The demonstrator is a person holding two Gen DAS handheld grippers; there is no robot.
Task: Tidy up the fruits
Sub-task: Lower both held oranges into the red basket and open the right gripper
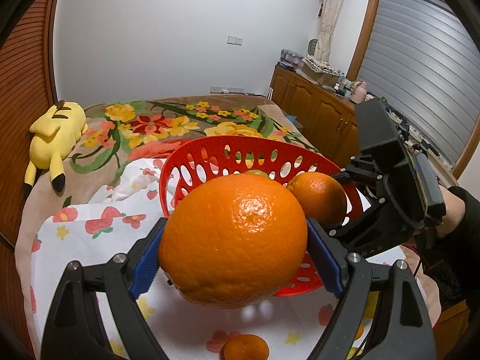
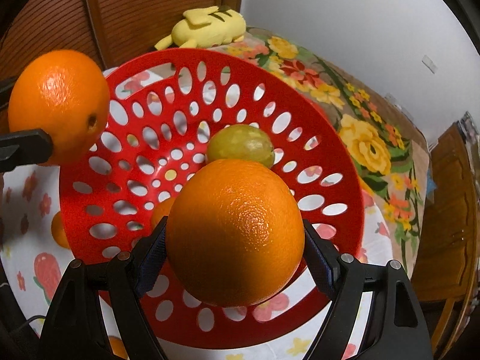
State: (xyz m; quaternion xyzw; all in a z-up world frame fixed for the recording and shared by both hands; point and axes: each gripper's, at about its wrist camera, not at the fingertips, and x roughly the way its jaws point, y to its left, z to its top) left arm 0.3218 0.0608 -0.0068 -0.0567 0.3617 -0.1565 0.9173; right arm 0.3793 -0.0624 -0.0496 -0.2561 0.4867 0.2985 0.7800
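In the left wrist view my left gripper (image 1: 235, 228) is shut on a large orange (image 1: 234, 240), its blue pads pressing both sides, just in front of a red perforated basket (image 1: 240, 142). To the right, my right gripper (image 1: 336, 204) holds a second orange (image 1: 318, 198) over the basket's right rim. In the right wrist view that orange (image 2: 237, 234) sits between the pads of the right gripper (image 2: 234, 228), above the basket (image 2: 195, 54). A greenish-yellow fruit (image 2: 240, 145) lies inside. The left-held orange (image 2: 58, 102) hangs at the basket's left edge.
The basket stands on a white strawberry-print cloth (image 1: 99, 240) over a floral bedspread (image 1: 156, 123). Small mandarins lie on the cloth (image 1: 244, 348) (image 2: 58, 231). A yellow plush toy (image 1: 57, 138) lies by the wooden wall. Wooden cabinets (image 1: 315, 114) stand to the right.
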